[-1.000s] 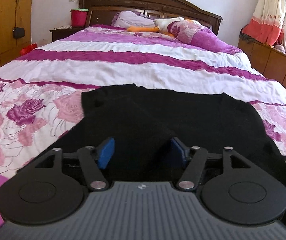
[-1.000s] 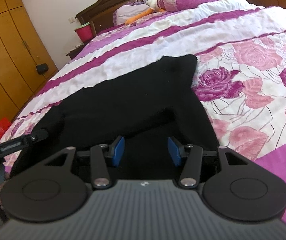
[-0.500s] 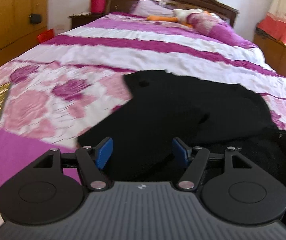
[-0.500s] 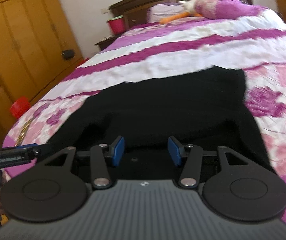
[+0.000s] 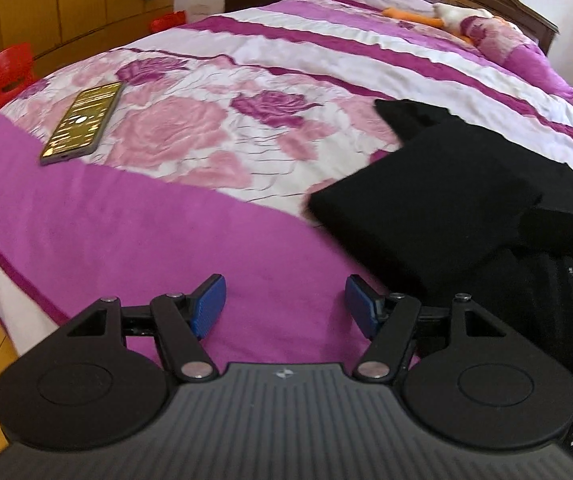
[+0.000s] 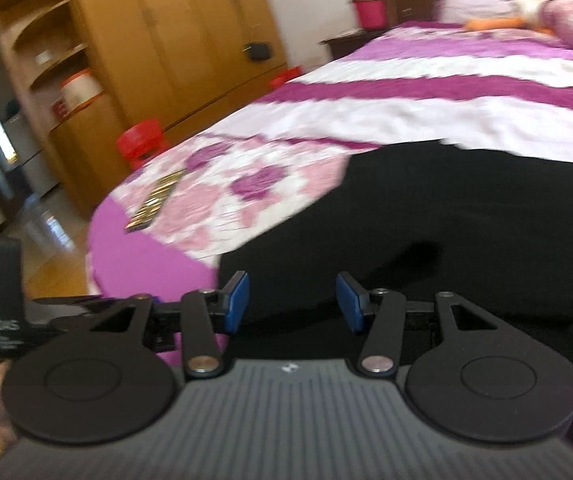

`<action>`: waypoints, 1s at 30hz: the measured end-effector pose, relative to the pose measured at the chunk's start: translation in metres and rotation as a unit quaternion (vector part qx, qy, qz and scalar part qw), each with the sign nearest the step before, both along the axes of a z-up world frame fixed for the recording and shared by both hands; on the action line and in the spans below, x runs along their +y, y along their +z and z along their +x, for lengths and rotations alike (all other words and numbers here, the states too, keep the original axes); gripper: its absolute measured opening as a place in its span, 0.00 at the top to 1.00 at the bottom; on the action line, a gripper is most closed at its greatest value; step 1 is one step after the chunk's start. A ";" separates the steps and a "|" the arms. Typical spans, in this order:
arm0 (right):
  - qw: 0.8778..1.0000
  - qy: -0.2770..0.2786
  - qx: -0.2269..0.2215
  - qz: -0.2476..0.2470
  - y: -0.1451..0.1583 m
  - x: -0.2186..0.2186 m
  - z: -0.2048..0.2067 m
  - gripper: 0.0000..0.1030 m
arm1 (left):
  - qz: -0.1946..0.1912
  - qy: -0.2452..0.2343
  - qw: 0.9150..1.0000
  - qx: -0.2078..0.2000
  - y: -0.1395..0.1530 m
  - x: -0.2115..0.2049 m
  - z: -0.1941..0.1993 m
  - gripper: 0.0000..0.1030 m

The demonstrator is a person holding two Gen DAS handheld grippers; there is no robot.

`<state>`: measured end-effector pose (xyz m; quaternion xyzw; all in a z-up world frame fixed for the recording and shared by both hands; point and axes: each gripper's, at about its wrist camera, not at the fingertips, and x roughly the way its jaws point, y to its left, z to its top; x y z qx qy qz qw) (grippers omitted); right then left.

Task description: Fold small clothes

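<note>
A black garment (image 5: 438, 200) lies folded over on the flowered purple bedspread (image 5: 214, 136), to the right in the left wrist view. My left gripper (image 5: 284, 306) is open over the bare purple border of the spread, left of the garment, nothing between its blue pads. In the right wrist view the same black garment (image 6: 466, 216) fills the right half. My right gripper (image 6: 292, 302) hangs open just above its near edge, with only cloth behind the gap. The other gripper's black body (image 6: 2, 300) shows at the left edge.
A phone (image 5: 82, 122) lies face up on the spread's near left corner. Wooden wardrobes (image 6: 190, 28) line the left wall, with a red stool (image 6: 142, 146) beside the bed. Pillows and a plush toy (image 5: 446, 16) rest by the headboard. The bed edge drops to wooden floor at left.
Both views have swung left: the garment slid from the centre to the right. The left gripper now hovers over bare bedspread instead of cloth. The phone came into view.
</note>
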<state>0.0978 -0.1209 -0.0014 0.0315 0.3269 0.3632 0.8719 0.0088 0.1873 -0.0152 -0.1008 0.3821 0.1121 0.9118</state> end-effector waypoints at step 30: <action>0.997 0.058 0.005 -0.056 -0.035 0.062 0.012 0.87 | 0.012 0.040 0.999 0.001 -0.007 0.017 -0.003 0.31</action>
